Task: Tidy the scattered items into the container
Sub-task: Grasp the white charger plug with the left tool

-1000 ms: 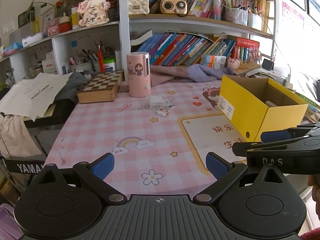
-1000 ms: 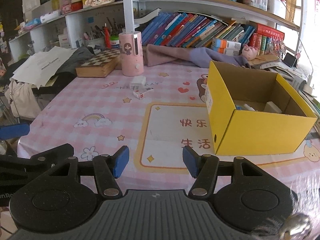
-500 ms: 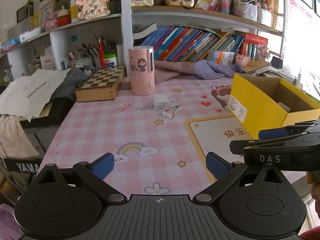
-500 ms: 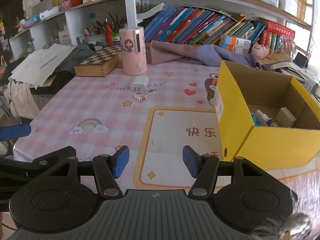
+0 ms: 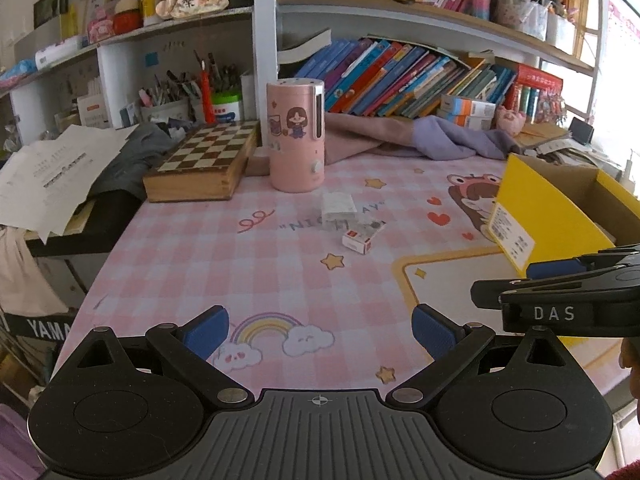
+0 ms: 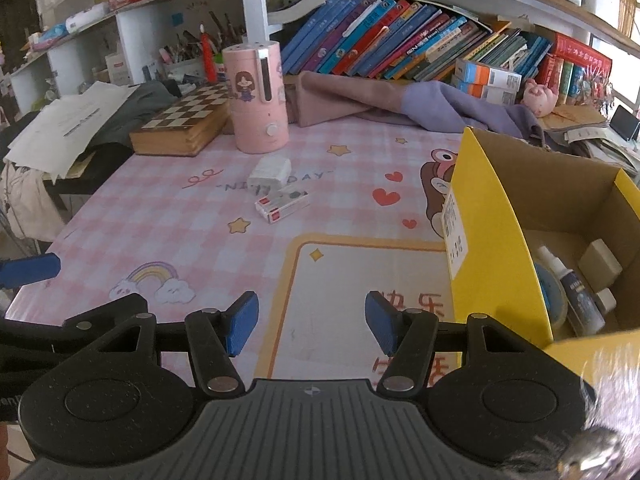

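Observation:
A white tissue pack (image 5: pixel 339 206) (image 6: pixel 270 172) and a small red-and-white box (image 5: pixel 361 236) (image 6: pixel 282 202) lie mid-table on the pink checked cloth, in front of a pink cylinder (image 5: pixel 296 136) (image 6: pixel 256 98). The yellow cardboard box (image 5: pixel 548 216) (image 6: pixel 492 240) stands open at the right; inside it I see a spray bottle (image 6: pixel 576 288), a tape roll and a pale block. My left gripper (image 5: pixel 320 330) is open and empty over the near table edge. My right gripper (image 6: pixel 312 322) is open and empty too, just left of the box. Both are well short of the two items.
A wooden chessboard case (image 5: pixel 204 164) sits at the back left, papers (image 5: pixel 52 176) beyond the table's left edge. Folded pink and purple cloths (image 6: pixel 400 102) lie along the back under shelves of books. The right gripper's side (image 5: pixel 568 300) shows in the left wrist view.
Both grippers have moved forward over the table toward the tissue pack and small box, which look larger now. The box's inside has come into the right wrist view. Jaws unchanged.

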### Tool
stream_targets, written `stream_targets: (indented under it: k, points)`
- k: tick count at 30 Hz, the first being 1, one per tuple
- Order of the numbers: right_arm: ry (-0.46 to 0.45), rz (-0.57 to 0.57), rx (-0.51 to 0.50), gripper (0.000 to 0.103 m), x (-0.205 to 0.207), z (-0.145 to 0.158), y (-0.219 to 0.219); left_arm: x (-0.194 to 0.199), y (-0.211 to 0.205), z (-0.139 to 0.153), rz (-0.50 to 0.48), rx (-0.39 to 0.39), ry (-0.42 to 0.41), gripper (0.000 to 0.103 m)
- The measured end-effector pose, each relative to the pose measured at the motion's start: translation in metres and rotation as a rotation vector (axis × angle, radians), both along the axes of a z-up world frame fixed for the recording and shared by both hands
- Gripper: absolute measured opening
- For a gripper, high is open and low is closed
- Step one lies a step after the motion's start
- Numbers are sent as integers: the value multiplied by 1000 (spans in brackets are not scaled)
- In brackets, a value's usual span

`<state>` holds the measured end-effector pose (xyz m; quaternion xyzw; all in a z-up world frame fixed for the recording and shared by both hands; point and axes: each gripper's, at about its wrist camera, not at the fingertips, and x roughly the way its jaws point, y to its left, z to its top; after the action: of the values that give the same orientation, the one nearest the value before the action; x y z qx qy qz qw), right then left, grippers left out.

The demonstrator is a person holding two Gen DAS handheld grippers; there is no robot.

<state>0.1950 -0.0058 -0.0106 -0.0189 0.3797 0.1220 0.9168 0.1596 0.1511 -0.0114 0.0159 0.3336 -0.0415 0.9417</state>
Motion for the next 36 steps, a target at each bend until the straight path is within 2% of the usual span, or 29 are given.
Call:
stream_targets:
  k: [16,27,33,36]
  points:
    - [45,27,21,57,75,-15,4,74,5,-2,-5,28,25,99]
    - [98,94,10,59,121,-39,24,154,17,-16,-51,-33,137,99]
    - [123,102,6,60,131,-46,23,199,0,-30,-94,-34,163,97]
    - [124,106,3,60,135,-48,23,214,-11,-36,-121,-40,174,92]
